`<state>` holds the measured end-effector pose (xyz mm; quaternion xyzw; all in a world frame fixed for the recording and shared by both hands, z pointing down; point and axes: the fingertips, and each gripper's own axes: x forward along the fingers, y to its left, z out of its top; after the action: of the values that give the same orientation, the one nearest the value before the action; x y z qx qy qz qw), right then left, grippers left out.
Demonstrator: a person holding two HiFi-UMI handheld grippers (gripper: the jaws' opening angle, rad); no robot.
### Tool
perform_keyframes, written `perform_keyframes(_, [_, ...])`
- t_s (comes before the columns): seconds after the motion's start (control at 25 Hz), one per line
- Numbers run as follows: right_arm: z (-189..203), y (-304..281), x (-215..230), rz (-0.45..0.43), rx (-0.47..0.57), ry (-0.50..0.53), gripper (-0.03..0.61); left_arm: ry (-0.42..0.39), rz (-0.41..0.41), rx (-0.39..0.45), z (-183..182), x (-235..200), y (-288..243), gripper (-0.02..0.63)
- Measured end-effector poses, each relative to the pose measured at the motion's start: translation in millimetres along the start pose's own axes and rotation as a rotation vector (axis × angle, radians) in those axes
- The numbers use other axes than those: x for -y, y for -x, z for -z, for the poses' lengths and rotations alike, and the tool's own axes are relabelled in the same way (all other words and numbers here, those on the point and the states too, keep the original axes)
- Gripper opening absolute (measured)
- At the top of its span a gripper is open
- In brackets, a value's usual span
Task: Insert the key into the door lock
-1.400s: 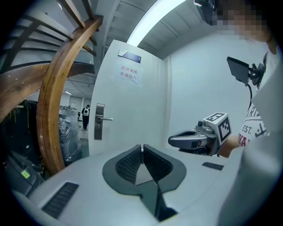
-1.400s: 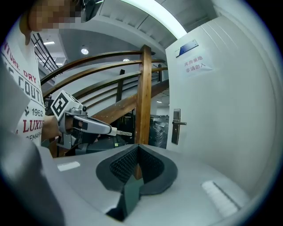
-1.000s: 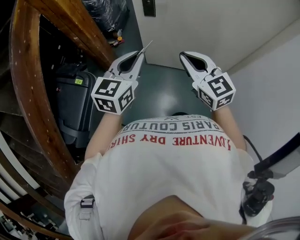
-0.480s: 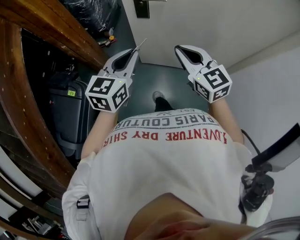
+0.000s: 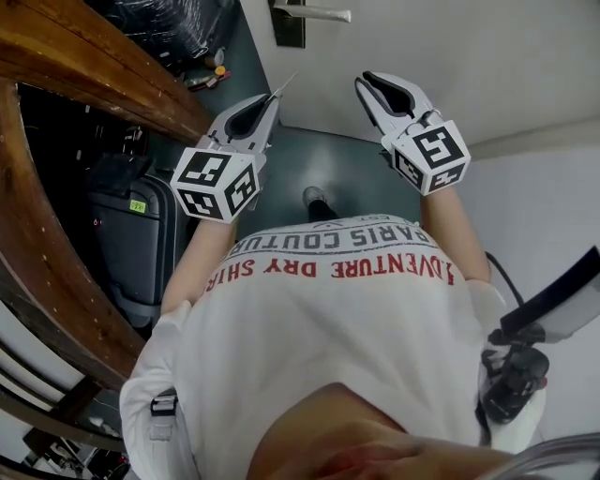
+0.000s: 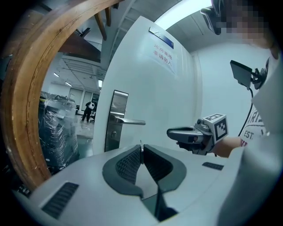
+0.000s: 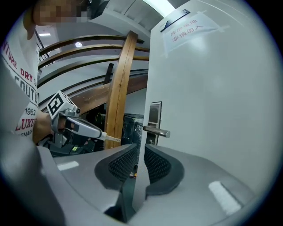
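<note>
Door [image 5: 422,56]: white face ahead, blocks passage
Lock plate [image 6: 116,106]: on door's left edge; lever handle [image 6: 128,121] juts out above keyhole, pointing right
Clear air between key [image 5: 286,89] and lock plate
Curved wooden beam [image 5: 84,56]: close on left, limits sideways room
Gap between beam and door edge: open to hall beyond
Suitcase [image 5: 131,244], plastic-wrapped load [image 5: 183,23]: left, beyond beam
Wall [image 5: 553,216]: closes right side
Bare floor [image 5: 347,169] strip below, before door

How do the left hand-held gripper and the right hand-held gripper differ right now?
The left hand-held gripper is shut on the key, whose blade sticks out past its tips; the right hand-held gripper holds nothing. The left one's jaws meet on the key; the right one's jaws have just been opening and stand a narrow gap apart. Both point toward the door.
</note>
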<state>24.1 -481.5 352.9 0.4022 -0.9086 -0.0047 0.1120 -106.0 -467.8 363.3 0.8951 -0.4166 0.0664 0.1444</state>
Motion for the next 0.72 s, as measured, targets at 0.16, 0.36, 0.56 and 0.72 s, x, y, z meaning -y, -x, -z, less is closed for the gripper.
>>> perform_keyframes(0.16, [-18.5,-23.9,25.6,-0.034,0.019,0.030,0.069,0.018,-0.009,-0.003,0.6,-11.6,-9.2,0.021])
perform_keyframes(0.36, [-31.9,-55.9,57.0,-0.038,0.031,0.070,0.121,0.039,-0.027,-0.016,6.3,-26.3,-17.7,0.021])
perform_keyframes(0.56, [-31.5,-86.1,69.6,-0.079,0.023,0.082,0.173,0.052,-0.038,-0.018,7.2,-36.9,-26.0,0.021])
perform_keyframes(0.72, [-27.3,-98.7,76.1,-0.075,0.018,0.093,0.172,0.067,-0.046,-0.020,11.2,-44.1,-30.5,0.021])
